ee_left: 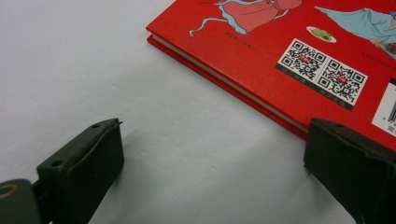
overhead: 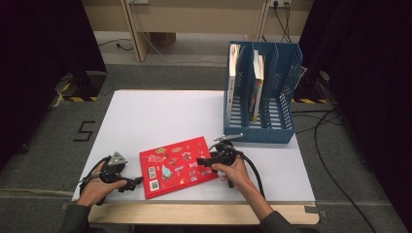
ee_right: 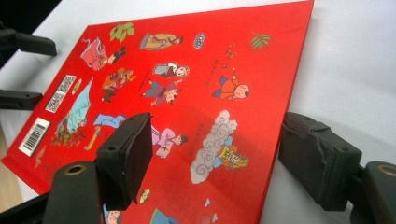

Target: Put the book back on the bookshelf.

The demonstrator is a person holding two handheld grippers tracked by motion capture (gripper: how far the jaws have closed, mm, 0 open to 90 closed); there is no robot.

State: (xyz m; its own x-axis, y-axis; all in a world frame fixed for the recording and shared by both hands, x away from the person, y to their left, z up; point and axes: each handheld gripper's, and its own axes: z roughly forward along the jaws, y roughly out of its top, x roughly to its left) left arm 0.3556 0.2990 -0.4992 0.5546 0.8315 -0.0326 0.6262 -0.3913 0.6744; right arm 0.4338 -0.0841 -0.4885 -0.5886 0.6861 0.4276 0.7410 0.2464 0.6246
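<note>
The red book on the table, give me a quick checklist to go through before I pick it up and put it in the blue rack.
1. Red book lies flat on the table: ok.
2. Left gripper open, nothing between its fingers, beside the book's corner: ok.
3. Right gripper open, one finger over the cover, the other off the edge: ok.
4. Grip on the book: not ok, no finger presses on it.
5. Blue rack upright, right-hand slot free: ok.
6. Slot fits the book: cannot tell.
</note>
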